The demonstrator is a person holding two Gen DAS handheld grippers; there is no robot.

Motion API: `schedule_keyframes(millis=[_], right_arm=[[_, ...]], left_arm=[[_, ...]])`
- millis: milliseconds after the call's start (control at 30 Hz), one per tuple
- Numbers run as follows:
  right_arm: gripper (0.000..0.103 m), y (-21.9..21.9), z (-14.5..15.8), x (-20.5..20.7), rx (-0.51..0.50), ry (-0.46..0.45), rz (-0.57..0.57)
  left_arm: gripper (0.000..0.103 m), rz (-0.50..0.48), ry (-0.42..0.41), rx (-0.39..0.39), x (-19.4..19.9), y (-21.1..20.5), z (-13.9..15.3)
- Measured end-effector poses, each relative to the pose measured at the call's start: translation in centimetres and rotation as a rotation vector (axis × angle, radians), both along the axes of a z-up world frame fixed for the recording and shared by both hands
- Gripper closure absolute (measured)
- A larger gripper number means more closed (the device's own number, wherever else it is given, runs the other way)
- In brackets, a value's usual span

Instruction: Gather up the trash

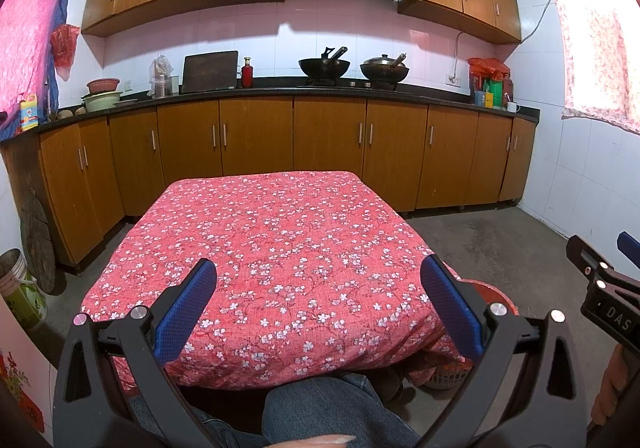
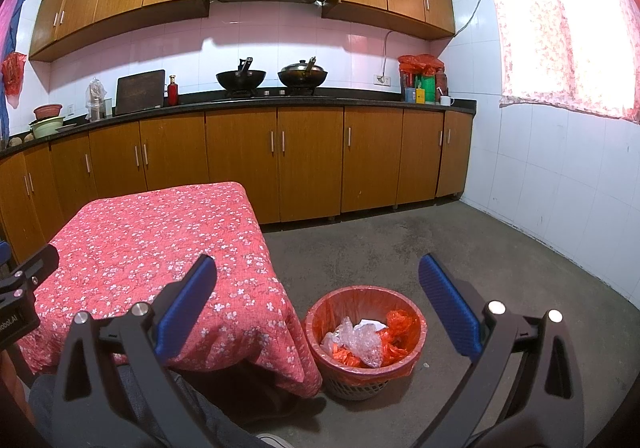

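Crumpled clear plastic, white paper and orange scraps: trash [image 2: 362, 340] lying inside bin [image 2: 404, 362], a pale mesh basket lined with an orange bag. Bin standing on grey concrete floor [image 2: 460, 248], just beside the near right corner of desk [image 2: 160, 232]. Desk covered by red cloth with small white blossoms; cloth hanging down over the edge next to the bin. In the left wrist view, only a sliver of the bin's orange rim showing past the desk corner.

Right gripper [image 2: 318, 304]: blue pads spread wide, nothing between them, held above the bin and the desk corner. Left gripper [image 1: 319, 306]: blue pads likewise spread wide and empty, held over the near part of the desk, not touching the cloth. Denim-clad knees [image 1: 320, 408] visible below the left gripper, at the desk's near edge.

Beyond: wooden cabinets [image 2: 304, 160], dark counter with two woks [image 2: 272, 77], range hood above, curtained window at right.
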State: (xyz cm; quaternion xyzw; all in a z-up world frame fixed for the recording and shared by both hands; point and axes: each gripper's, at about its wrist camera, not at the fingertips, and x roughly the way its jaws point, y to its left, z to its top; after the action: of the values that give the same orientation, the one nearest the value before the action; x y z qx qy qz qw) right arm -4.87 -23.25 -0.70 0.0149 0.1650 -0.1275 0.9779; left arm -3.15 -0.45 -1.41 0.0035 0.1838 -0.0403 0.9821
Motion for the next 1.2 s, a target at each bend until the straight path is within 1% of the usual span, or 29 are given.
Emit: schedule_keyframes(millis=[1200], right_arm=[[0.004,-0.06,-0.04,0.07,0.004,0.0,-0.002]], left_arm=[[0.002,-0.001,0.002,0.0,0.04,0.09,0.07]])
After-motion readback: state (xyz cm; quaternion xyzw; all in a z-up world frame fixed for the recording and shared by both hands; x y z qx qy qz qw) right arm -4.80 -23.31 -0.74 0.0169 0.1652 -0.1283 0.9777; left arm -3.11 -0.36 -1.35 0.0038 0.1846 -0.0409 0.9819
